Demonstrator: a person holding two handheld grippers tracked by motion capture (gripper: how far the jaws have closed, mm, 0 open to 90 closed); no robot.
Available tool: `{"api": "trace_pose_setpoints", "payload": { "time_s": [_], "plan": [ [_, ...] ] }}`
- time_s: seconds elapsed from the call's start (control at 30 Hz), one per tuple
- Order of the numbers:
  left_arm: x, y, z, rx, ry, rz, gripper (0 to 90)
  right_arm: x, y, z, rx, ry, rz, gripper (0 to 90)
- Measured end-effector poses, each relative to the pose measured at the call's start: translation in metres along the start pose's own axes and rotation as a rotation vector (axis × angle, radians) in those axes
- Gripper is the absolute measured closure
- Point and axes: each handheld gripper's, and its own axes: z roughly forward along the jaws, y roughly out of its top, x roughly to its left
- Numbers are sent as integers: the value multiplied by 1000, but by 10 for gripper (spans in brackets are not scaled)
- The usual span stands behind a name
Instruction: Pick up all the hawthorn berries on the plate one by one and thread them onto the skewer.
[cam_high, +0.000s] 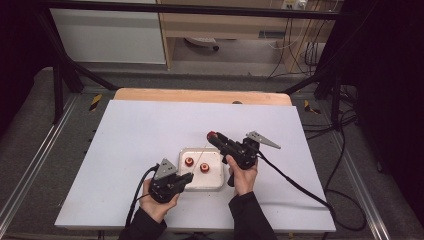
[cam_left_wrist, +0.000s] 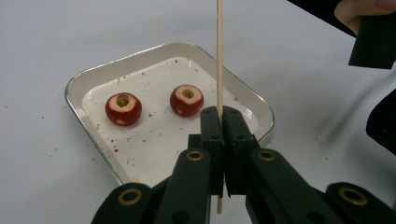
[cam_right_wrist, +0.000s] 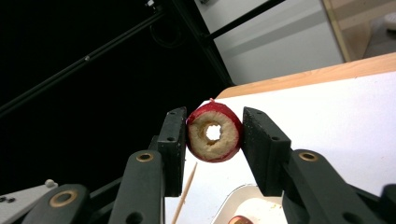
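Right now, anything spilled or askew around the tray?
Red crumbs speckle the tray and the white table beside it. Both cored fruits sit upright; nothing else stands out.

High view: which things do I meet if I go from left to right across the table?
Left gripper, first cored red fruit in the tray, second cored red fruit, right gripper.

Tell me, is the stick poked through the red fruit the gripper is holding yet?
Not yet. The held fruit shows an empty hole between the right gripper jaws, and the stick sits apart, pinched in the left gripper.
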Motion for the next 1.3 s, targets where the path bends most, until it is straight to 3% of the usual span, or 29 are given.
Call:
{"api": "trace_pose_setpoints", "payload": {
  "time_s": [0.8, 1.3],
  "plan": [
    [0, -2, 3, -10, -6, -11, 882, 1, -7, 2, -15, 27, -4, 617],
    [-1, -1, 3, -34, -2, -39, 882, 3, -20, 5, 25, 56, 13, 618]
  ]
}}
